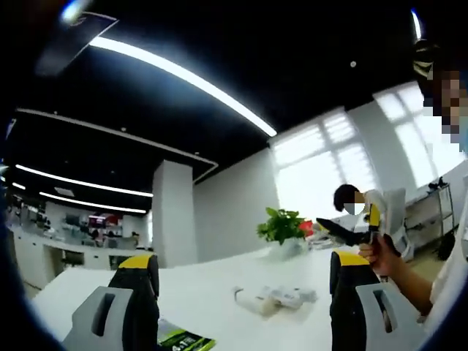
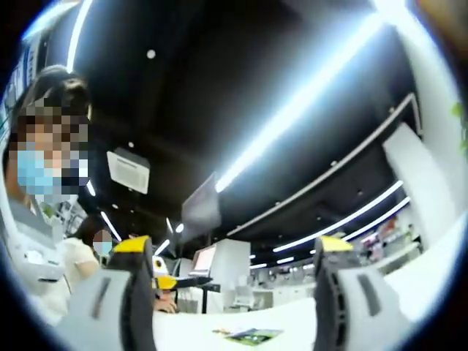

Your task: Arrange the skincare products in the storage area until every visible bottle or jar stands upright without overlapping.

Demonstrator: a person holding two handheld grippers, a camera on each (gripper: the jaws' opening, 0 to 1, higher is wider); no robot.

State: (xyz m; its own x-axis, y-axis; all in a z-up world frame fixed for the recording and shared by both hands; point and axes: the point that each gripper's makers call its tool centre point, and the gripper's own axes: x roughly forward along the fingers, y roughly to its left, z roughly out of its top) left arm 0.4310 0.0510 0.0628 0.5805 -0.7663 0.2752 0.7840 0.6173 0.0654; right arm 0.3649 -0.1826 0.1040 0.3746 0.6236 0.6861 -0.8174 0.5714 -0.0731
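A small cluster of white skincare bottles [image 1: 275, 298] lies on its side on the white table [image 1: 205, 285], between and just beyond my left gripper's jaws. The left gripper [image 1: 243, 257] is open, with nothing between its yellow-tipped jaws. The right gripper [image 1: 344, 232] is held in a hand [image 1: 384, 257] over the table's right end, above and to the right of the bottles. In the right gripper view, the right gripper [image 2: 232, 245] is tilted up toward the ceiling, its jaws wide apart and empty.
A potted green plant [image 1: 281, 225] stands behind the bottles. A green and black leaflet [image 1: 183, 341] [image 2: 248, 336] lies on the table near the left jaw. A seated person [image 1: 355, 205] is beyond the table. A masked person [image 2: 44, 168] stands close by.
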